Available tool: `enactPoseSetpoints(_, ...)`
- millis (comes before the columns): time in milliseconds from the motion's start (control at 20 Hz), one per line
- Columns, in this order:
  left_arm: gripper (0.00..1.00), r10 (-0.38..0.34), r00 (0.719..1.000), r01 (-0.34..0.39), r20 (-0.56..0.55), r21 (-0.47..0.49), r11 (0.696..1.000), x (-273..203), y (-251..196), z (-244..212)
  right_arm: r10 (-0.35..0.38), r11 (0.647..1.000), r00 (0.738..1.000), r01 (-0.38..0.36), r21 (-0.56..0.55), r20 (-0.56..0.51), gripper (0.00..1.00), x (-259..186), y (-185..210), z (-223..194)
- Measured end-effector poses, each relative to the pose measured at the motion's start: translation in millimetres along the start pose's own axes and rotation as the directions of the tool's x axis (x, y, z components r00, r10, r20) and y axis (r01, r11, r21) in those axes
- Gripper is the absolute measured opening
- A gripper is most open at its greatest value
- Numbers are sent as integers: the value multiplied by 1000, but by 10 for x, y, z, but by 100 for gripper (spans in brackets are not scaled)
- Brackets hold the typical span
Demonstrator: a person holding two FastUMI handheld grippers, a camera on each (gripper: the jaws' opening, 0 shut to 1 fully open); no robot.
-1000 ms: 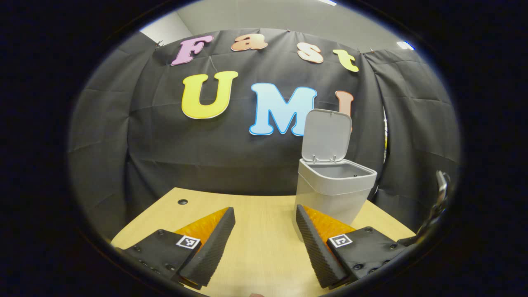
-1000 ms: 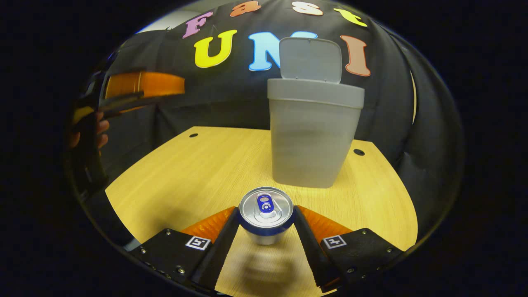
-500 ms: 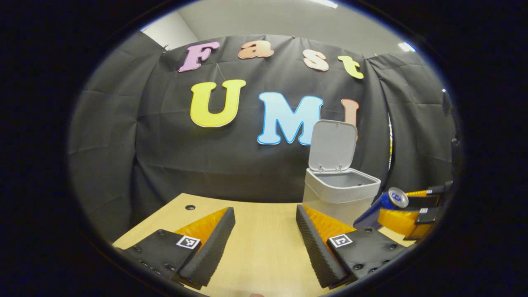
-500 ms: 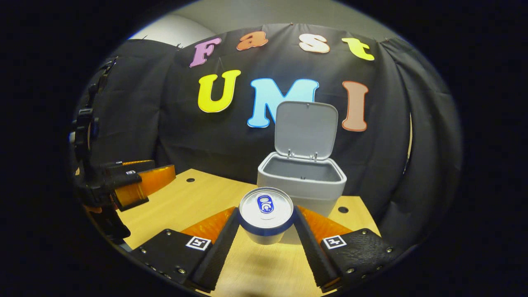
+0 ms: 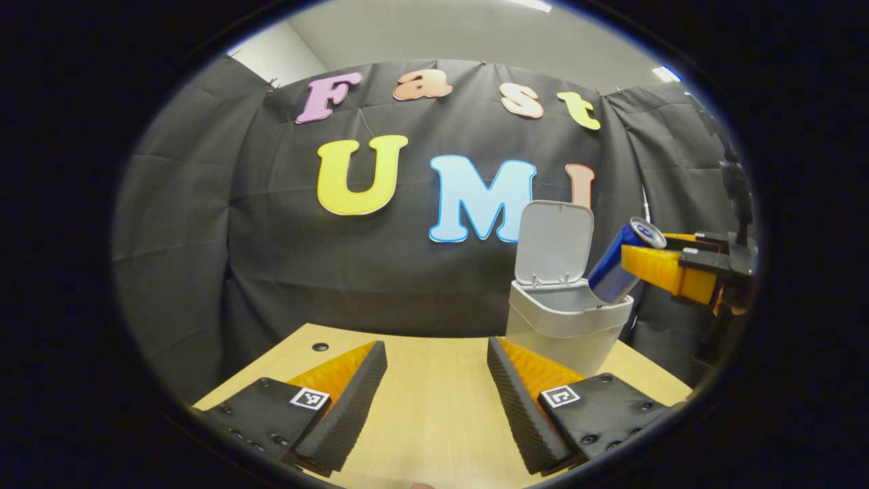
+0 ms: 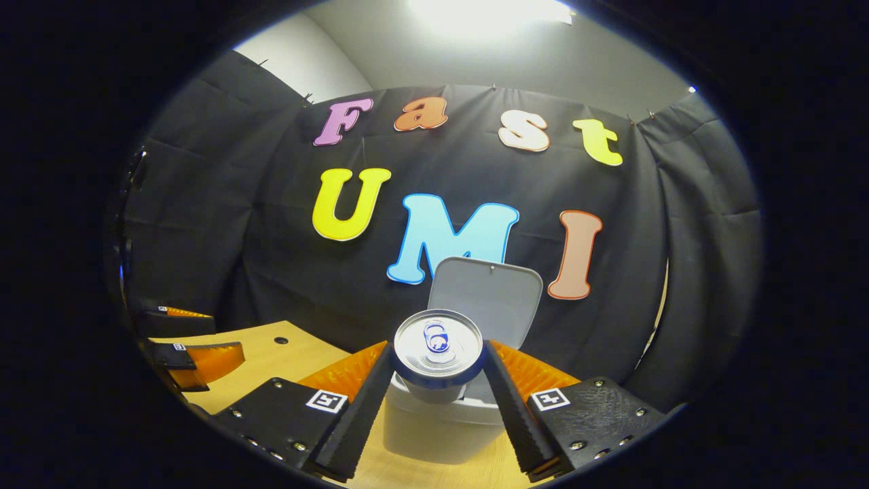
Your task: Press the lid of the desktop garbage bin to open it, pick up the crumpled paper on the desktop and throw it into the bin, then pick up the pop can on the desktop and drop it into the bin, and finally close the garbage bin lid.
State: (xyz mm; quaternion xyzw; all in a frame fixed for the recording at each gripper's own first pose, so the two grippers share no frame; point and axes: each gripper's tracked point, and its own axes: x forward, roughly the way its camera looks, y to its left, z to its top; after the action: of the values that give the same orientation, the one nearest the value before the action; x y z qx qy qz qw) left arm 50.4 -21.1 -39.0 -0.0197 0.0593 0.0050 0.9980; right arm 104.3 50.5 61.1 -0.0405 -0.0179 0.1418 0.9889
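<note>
The grey desktop bin stands on the wooden table with its lid raised upright. My right gripper is shut on the blue pop can, whose silver top faces the camera, just above the bin and in front of the open lid. In the left gripper view the tilted can hangs over the bin's right rim, held by the right gripper. My left gripper stands open low over the table, left of the bin, with nothing between its fingers. The bin's inside is hidden.
The wooden table has a small round cable hole near its back left corner. The left gripper shows at the left edge of the right gripper view. Black cloth walls close the booth behind and beside the table.
My right gripper has lifted the can from the table up and forward until it hangs over the open bin. The left gripper has barely moved and stays open.
</note>
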Motion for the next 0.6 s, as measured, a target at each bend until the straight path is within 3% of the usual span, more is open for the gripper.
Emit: enactPoseSetpoints(600, 98, -16, 1000, 16, -15, 0, 1000, 168, -46, -106, -10, 1000, 997, 9, -10, -75, 84, 688, 14, -319)
